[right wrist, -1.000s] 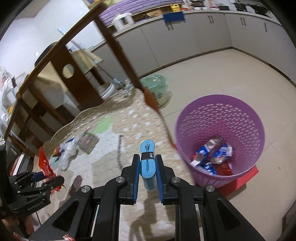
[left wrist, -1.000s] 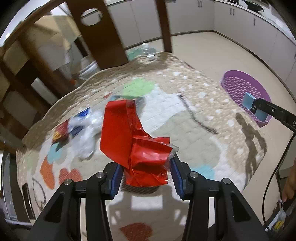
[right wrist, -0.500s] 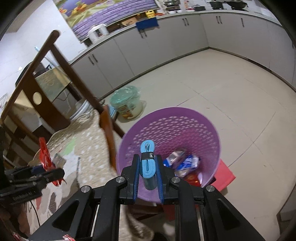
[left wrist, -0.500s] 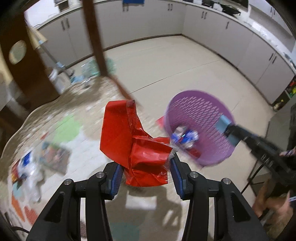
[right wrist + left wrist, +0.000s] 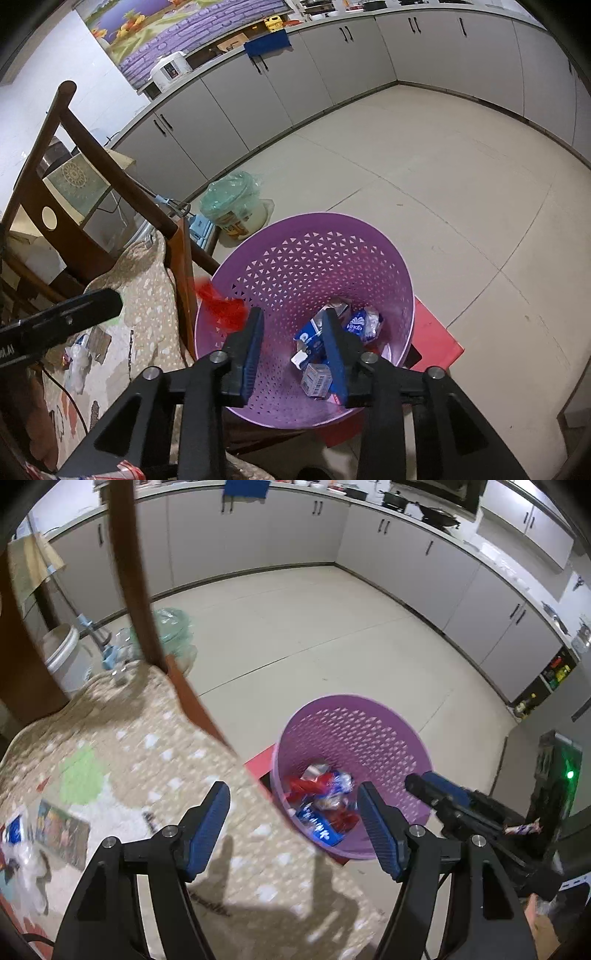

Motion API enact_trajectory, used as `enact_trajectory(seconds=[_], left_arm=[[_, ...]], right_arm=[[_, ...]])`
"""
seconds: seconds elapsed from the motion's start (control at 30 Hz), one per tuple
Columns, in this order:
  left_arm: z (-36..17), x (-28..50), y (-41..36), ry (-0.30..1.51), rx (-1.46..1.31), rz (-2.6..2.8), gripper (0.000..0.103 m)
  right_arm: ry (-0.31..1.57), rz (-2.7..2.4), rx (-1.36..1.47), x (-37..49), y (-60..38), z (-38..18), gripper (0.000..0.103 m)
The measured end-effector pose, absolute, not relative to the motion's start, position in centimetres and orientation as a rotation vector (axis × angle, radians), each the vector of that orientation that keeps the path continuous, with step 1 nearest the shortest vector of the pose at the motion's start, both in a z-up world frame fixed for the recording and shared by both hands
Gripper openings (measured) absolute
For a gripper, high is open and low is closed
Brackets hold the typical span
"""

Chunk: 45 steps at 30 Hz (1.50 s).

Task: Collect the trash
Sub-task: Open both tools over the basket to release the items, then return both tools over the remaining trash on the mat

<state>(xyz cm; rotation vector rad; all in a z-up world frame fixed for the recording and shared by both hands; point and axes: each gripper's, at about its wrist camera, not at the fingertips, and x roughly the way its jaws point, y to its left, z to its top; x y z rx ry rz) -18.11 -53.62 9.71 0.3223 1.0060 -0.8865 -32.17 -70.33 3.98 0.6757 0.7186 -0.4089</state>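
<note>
Perforated plastic basket (image 5: pixel 373 258), quilted cloth cover (image 5: pixel 155 760)

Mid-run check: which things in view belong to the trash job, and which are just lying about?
Job: purple basket; red wrapper dropping at its rim; cartons inside; wrappers left on the quilt.

Lying about: chair; bagged bucket; rice cooker.

Blurred red wrapper (image 5: pixel 221 308) at basket rim (image 5: pixel 310 221)
</note>
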Motion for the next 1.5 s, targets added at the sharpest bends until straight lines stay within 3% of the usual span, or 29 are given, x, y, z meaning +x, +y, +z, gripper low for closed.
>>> enact_trajectory(seconds=[0.13, 0.27, 0.63, 1.2, 1.5], left_arm=[[9.1, -18.1, -51.2, 1.032, 0.294, -0.858, 0.070], [8.9, -18.4, -48.7, 1.032, 0.292, -0.823, 0.070], [9.7, -17.9, -40.0, 0.974, 0.296, -0.684, 0.071], [8.8, -10.7, -17.0, 1.001, 0.027, -0.315, 0.074], [6.6, -10.1, -12.6, 1.040, -0.010, -0.256, 0.076]], right_arm=[[0.719, -0.407, 0.682, -32.3, -69.4, 4.1, 0.049], [0.725, -0.397, 0.687, -32.3, -68.4, 4.1, 0.051], [0.731, -0.362, 0.659, -31.7, -64.1, 5.5, 0.070], [0.836, -0.220, 0.482, -26.7, -53.7, 7.1, 0.073], [0.900, -0.121, 0.408, -22.6, -48.2, 6.3, 0.075]])
